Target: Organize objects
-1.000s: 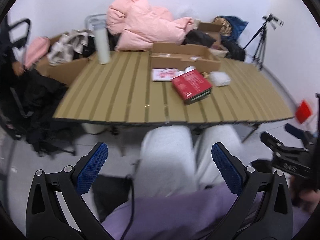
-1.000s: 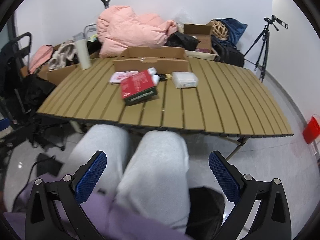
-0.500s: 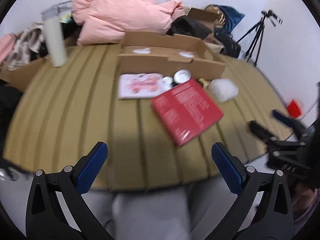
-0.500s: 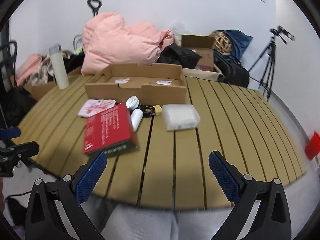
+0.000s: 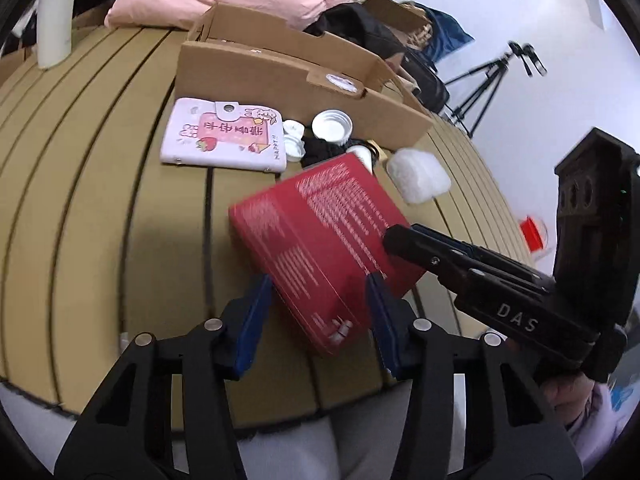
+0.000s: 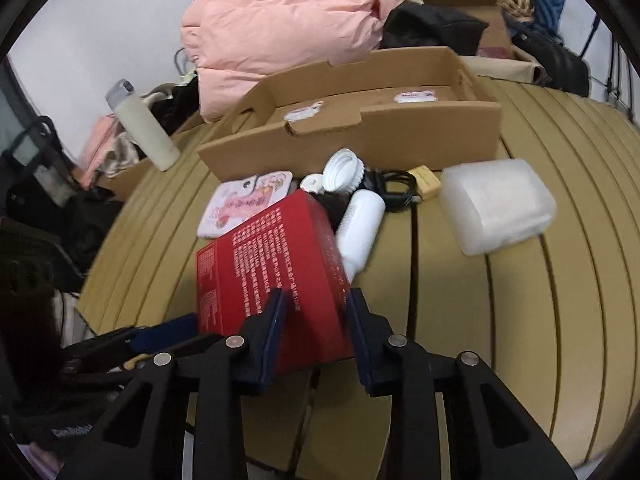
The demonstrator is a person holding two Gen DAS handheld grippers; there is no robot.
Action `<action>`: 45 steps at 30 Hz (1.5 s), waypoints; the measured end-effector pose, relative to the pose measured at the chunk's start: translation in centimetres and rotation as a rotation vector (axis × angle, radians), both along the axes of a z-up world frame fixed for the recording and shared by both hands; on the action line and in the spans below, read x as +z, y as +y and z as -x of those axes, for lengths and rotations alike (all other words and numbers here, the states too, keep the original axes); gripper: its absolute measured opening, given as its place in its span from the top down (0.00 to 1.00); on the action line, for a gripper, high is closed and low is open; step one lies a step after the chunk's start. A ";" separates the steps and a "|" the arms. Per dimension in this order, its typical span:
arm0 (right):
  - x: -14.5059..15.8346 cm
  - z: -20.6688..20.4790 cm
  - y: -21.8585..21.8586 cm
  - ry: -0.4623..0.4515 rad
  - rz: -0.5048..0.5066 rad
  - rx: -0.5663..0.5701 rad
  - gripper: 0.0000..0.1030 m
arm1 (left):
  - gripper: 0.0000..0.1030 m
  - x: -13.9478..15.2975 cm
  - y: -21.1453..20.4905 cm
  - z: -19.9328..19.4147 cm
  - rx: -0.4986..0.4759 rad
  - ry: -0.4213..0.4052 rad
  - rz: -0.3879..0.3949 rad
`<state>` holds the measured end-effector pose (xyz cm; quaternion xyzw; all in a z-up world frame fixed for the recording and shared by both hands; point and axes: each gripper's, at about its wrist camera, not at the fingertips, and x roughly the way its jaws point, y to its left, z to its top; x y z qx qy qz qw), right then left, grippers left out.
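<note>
A red box [image 5: 320, 236] with white print lies near the front of the slatted table [image 5: 100, 200]; it also shows in the right wrist view [image 6: 264, 272]. My left gripper [image 5: 318, 320] has its blue pads on either side of the box's near corner, closed on it. My right gripper [image 6: 314, 328] clamps the box's other near corner. Behind the box lie a pink-and-white pouch [image 5: 224, 136], a white bottle [image 6: 358, 228], white caps [image 6: 342, 170], a black cable [image 6: 394, 190] and a clear plastic packet [image 6: 498, 204]. An open, shallow cardboard box [image 6: 372, 120] stands behind them.
A white flask [image 6: 142, 128] stands at the table's far left. Pink quilted bedding [image 6: 280, 36], bags and more cardboard boxes pile up behind the table. A tripod [image 5: 492, 80] stands by the wall at the right. My legs are under the front edge.
Both grippers moved forward from above my lap to the table and narrowed from wide open onto the red box's near corners.
</note>
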<state>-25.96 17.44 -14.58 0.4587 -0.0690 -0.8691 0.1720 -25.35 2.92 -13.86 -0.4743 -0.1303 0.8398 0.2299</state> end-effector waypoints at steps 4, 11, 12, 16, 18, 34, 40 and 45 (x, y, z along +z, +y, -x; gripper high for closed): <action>-1.1 -1.4 -0.1 -0.068 0.116 -0.001 0.67 | 0.47 0.3 -0.6 -1.4 0.010 0.038 0.104; -2.5 -1.8 -0.6 -0.098 0.105 -0.007 0.52 | 0.46 -1.7 -0.7 -1.3 0.010 -0.019 0.124; -2.7 -1.6 -0.5 -0.107 0.119 -0.001 0.52 | 0.54 -1.6 -0.8 -1.4 0.026 -0.012 0.119; -2.8 -1.2 -0.8 -0.141 0.163 0.034 0.52 | 0.69 -0.7 -0.9 -1.3 0.039 0.005 0.115; -1.9 -1.3 -0.9 -0.117 0.166 0.039 0.54 | 0.69 0.5 -1.1 -1.0 0.042 0.043 0.103; 5.9 20.5 -4.4 -0.039 0.128 0.017 0.55 | 0.69 7.7 -1.2 23.8 0.054 0.103 0.126; 1.6 28.7 -6.5 -0.170 0.123 -0.026 0.55 | 0.69 4.0 -0.5 30.8 0.114 0.040 0.327; 0.1 29.7 -5.8 -0.197 0.195 -0.015 0.55 | 0.36 5.0 -2.0 29.1 0.111 0.078 0.256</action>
